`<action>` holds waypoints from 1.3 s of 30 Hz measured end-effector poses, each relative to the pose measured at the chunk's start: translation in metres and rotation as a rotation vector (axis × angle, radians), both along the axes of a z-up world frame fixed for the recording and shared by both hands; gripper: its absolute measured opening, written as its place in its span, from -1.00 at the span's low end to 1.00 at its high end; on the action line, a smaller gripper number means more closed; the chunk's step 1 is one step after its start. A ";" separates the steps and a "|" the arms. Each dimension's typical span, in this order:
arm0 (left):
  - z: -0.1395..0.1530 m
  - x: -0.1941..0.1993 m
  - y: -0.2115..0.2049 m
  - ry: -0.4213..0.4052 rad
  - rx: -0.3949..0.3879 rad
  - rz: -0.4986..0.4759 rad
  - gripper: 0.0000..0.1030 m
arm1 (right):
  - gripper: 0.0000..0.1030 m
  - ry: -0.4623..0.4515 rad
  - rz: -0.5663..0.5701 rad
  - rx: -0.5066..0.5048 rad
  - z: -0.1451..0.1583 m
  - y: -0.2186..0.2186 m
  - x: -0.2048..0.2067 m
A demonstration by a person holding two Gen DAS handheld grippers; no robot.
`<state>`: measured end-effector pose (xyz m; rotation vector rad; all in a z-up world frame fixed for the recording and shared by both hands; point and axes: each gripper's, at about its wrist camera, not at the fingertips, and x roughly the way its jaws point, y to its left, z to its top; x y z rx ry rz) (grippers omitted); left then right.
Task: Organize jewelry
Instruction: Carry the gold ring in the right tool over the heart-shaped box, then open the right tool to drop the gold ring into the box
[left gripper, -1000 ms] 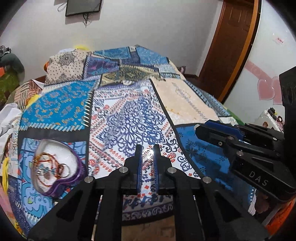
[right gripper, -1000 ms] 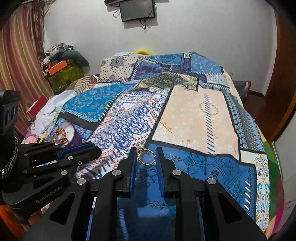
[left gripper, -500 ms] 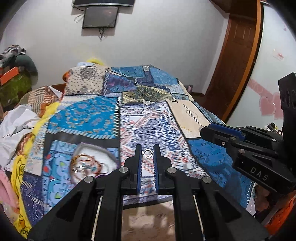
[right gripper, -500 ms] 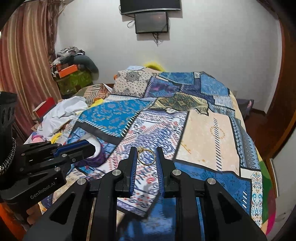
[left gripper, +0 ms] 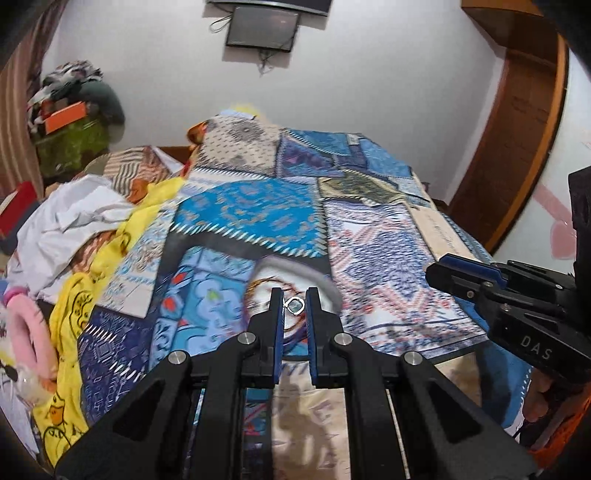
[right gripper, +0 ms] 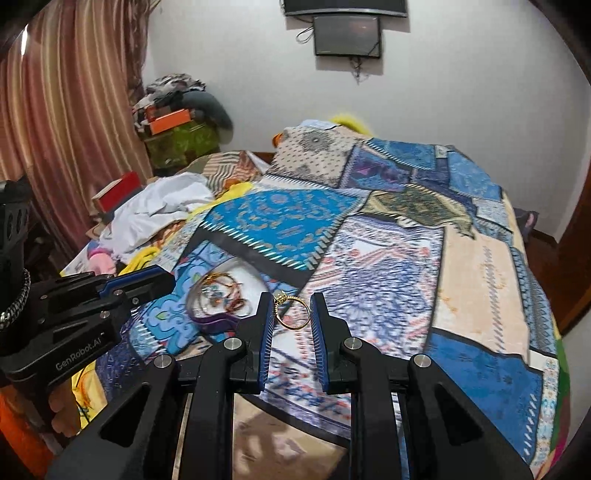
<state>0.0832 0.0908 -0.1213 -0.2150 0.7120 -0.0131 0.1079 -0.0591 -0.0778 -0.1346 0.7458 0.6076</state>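
The left tool (left gripper: 294,295) is narrowly parted, pinching 1 small silver ring (left gripper: 294,305) above the heart-shaped purple-rimmed jewelry dish (right gripper: 212,320) on the patchwork-covered bed (right gripper: 480,266). The right tool (right gripper: 293,300) grips 1 thin gold ring (right gripper: 293,312) beside that dish.

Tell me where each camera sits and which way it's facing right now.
Left wrist: on the left gripper, looking along its fingers over the bed toward the far wall; it holds a silver ring; the right gripper shows at right.
Right wrist: on the right gripper, facing the same way, holding a gold ring; the left gripper shows at left.
Shared: bed, jewelry dish, wall screen.
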 end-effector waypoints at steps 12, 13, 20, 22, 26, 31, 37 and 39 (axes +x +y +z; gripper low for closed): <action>-0.020 0.022 0.019 0.022 -0.027 0.003 -0.81 | -0.65 0.038 0.062 -0.010 -0.017 0.036 0.013; -0.020 0.025 0.019 0.019 -0.028 0.002 -0.81 | -0.65 0.039 0.063 -0.009 -0.017 0.038 0.014; -0.025 0.042 0.022 0.013 -0.047 -0.010 -0.81 | -0.65 0.055 0.091 -0.010 -0.025 0.055 0.026; -0.028 0.047 0.023 0.019 -0.048 -0.016 -0.81 | -0.65 0.058 0.099 -0.018 -0.028 0.060 0.029; -0.036 0.054 0.024 0.037 -0.053 -0.021 -0.81 | -0.65 0.092 0.103 -0.009 -0.036 0.065 0.039; -0.043 0.060 0.024 0.058 -0.061 -0.029 -0.81 | -0.65 0.131 0.116 -0.009 -0.045 0.068 0.045; -0.044 0.059 0.021 0.067 -0.066 -0.029 -0.82 | -0.65 0.156 0.137 -0.030 -0.048 0.069 0.042; -0.041 0.058 0.021 0.067 -0.062 -0.025 -0.82 | -0.65 0.185 0.140 -0.025 -0.049 0.067 0.043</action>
